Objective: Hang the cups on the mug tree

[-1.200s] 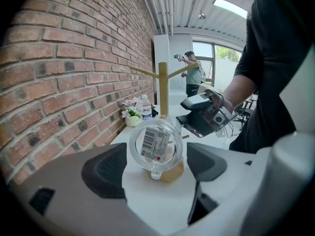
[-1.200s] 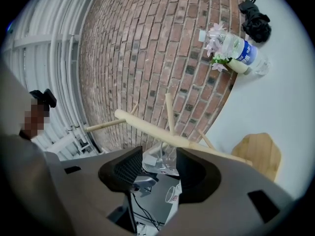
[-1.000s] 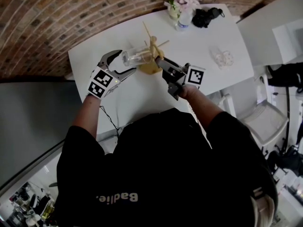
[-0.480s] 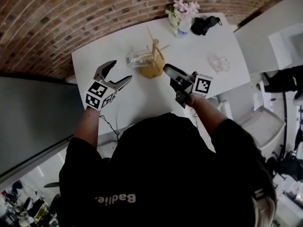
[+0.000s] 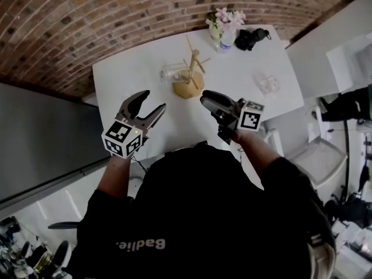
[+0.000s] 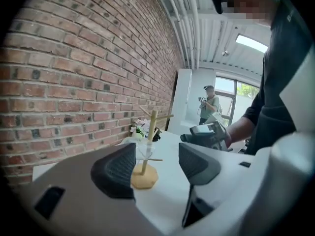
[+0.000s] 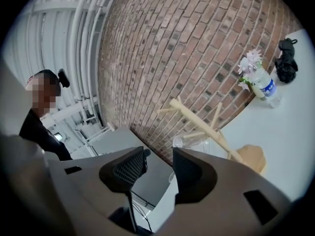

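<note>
The wooden mug tree (image 5: 190, 68) stands mid-table on its round base. A clear glass cup (image 5: 172, 72) hangs on its left side, free of both grippers; it also shows as the cup (image 6: 145, 150) on the tree (image 6: 149, 132) and the cup (image 7: 188, 142) on the tree (image 7: 209, 126). My left gripper (image 5: 152, 101) sits near the table's front edge, its jaws closing with nothing between them. My right gripper (image 5: 208, 99) hovers right of the tree, its jaws closing slightly, also empty. A second clear cup (image 5: 267, 83) lies on the table at the right.
A bottle with pink flowers (image 5: 225, 23) and a black bundle (image 5: 251, 36) sit at the table's far edge by the brick wall. A grey panel stands left of the table (image 5: 128, 77). A person (image 6: 210, 103) stands in the background.
The left gripper let go of the glass cup, which stays on the tree. Both grippers drew back from the tree toward the table's front edge.
</note>
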{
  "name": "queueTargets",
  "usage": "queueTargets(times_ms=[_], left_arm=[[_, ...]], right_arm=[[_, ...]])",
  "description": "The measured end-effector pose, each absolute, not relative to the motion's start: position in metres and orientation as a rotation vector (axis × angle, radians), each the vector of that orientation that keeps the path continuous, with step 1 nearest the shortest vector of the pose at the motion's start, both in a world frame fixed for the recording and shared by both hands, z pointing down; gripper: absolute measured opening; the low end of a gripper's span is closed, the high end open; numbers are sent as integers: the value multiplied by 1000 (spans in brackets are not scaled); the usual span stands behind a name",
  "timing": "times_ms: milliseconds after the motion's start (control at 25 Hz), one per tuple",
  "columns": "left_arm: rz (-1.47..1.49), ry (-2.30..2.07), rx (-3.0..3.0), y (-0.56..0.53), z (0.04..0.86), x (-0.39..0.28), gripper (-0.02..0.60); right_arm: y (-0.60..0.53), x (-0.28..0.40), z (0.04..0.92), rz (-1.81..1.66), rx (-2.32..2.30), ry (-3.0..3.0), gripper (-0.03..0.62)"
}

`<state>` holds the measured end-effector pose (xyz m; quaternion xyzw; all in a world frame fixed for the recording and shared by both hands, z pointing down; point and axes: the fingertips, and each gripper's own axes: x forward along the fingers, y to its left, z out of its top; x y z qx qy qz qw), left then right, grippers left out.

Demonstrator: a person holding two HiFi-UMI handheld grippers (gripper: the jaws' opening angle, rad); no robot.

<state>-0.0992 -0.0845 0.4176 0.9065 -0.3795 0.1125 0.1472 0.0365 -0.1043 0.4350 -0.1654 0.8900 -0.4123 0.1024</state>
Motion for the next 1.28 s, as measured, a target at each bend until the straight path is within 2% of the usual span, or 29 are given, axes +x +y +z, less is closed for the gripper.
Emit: queueTargets(times_ms=[280,600,920,1080,1280], left_arm=[[104,-1069,2596,-42,380,-72,230],[66,-1085,2598,-20,369,-62,153],[55,-1092,2583,-10,369,-54,78],[31,-1089,2612,-7,367,-51,9],[27,-1081,2611,-5,364,-47,3]], right_arm=[[-72,20,417,-1075,-434,2773,185],[-49,6,405,-924,-414,2903,149],[-30,-12,393,-582,-421,3144,69],[-23,-18,382,-427,-408,3214,41],[-16,-24,371,-298,-396,3230,35]])
